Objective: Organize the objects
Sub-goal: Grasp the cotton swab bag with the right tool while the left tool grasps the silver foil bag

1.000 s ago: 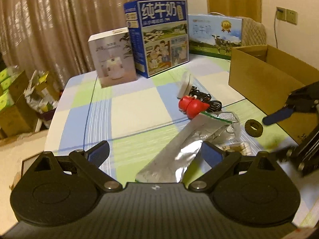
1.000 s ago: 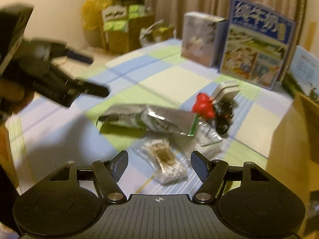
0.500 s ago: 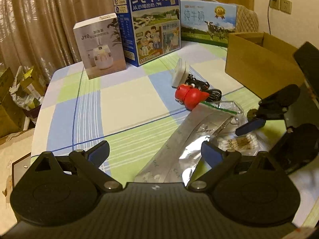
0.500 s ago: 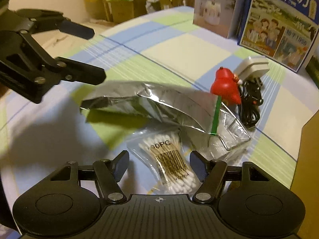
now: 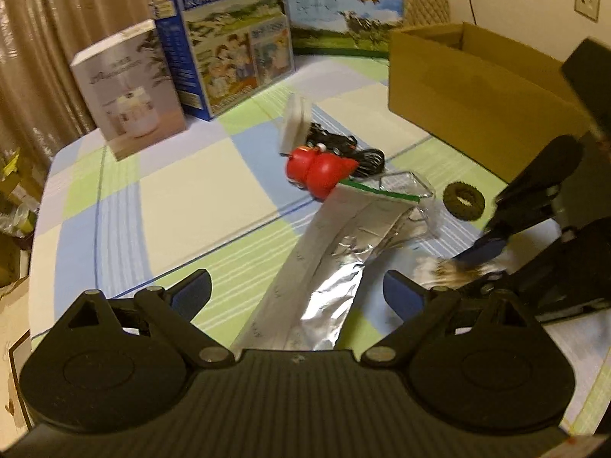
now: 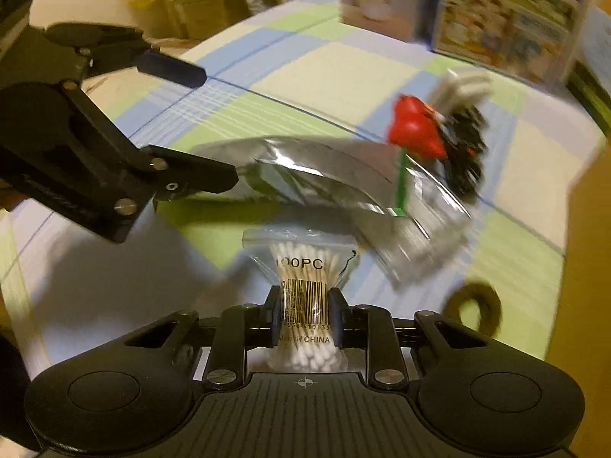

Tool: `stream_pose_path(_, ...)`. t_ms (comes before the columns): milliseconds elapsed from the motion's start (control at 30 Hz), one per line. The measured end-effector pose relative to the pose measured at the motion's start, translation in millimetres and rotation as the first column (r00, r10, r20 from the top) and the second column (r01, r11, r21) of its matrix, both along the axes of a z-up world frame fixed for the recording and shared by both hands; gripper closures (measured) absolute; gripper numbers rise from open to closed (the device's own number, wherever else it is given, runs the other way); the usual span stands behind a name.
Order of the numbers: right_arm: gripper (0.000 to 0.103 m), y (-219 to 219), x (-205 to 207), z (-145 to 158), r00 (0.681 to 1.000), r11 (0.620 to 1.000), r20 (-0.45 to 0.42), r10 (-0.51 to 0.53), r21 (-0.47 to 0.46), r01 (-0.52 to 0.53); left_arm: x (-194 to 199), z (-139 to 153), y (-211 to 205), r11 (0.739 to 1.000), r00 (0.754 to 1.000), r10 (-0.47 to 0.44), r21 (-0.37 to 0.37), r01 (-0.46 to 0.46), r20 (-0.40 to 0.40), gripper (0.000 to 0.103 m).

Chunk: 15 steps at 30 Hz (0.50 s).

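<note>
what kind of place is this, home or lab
Most likely a room in a home: curtains behind a table with a checked cloth, milk cartons along its far edge, a wall socket, and boxes piled on the floor.

A checked cloth (image 5: 183,198) covers the desk. On it lie a foil bag (image 5: 328,263), a red toy (image 5: 317,170), a black cable (image 5: 343,145), a white plug (image 5: 292,126) and a dark ring (image 5: 463,201). A cardboard box (image 5: 469,99), a white box (image 5: 130,87) and two milk cartons (image 5: 225,34) stand farther back.
</note>
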State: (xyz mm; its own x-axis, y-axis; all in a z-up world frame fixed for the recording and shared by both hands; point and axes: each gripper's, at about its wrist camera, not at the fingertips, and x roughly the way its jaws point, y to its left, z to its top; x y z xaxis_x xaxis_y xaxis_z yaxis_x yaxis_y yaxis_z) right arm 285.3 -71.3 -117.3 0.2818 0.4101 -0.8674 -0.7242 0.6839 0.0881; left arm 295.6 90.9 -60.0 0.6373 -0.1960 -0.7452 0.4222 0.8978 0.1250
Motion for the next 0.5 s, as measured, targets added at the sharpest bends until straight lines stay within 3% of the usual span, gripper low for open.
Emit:
stream_pose_path(100, 0.081, -12.8, -3.1, 4.2, 0.999, 0.999, -0.009, -0.049, -0.005, 0.049, 7.8, -9.6, -7.7, 0.999, 0.999, -0.018, 0.039, 0.019, -0.032, 0.016)
stream_pose_path(267, 0.081, -24.1, 4.2, 7.2, 0.994, 0.994, -0.012, -0.108, -0.004, 0.108, 19.5, -22.5, -15.4, 0.995, 0.995, -0.034, 0.087, 0.042, -0.088, 0.034)
stream_pose_path(333, 0.081, -26.5, 6.6, 6.6, 0.993, 0.993, -0.026, -0.114, 0.004, 0.115, 24.3, -24.5, -16.5, 0.995, 0.994, -0.023, 0.098, 0.034, -0.108, 0.043)
stream_pose_path(400, 0.082, -26.1, 9.5, 6.1, 0.992, 0.993, -0.044, -0.12, 0.016, 0.121, 28.2, -24.2, -15.4, 0.997, 0.991, 0.008, 0.081, 0.003, -0.134, 0.06)
stream_pose_path(500, 0.082, -25.6, 7.6, 7.8, 0.992, 0.992, -0.047, -0.12, 0.025, 0.121, 26.1, -21.1, -17.4, 0.996, 0.986, 0.043, 0.078, -0.031, -0.162, 0.06)
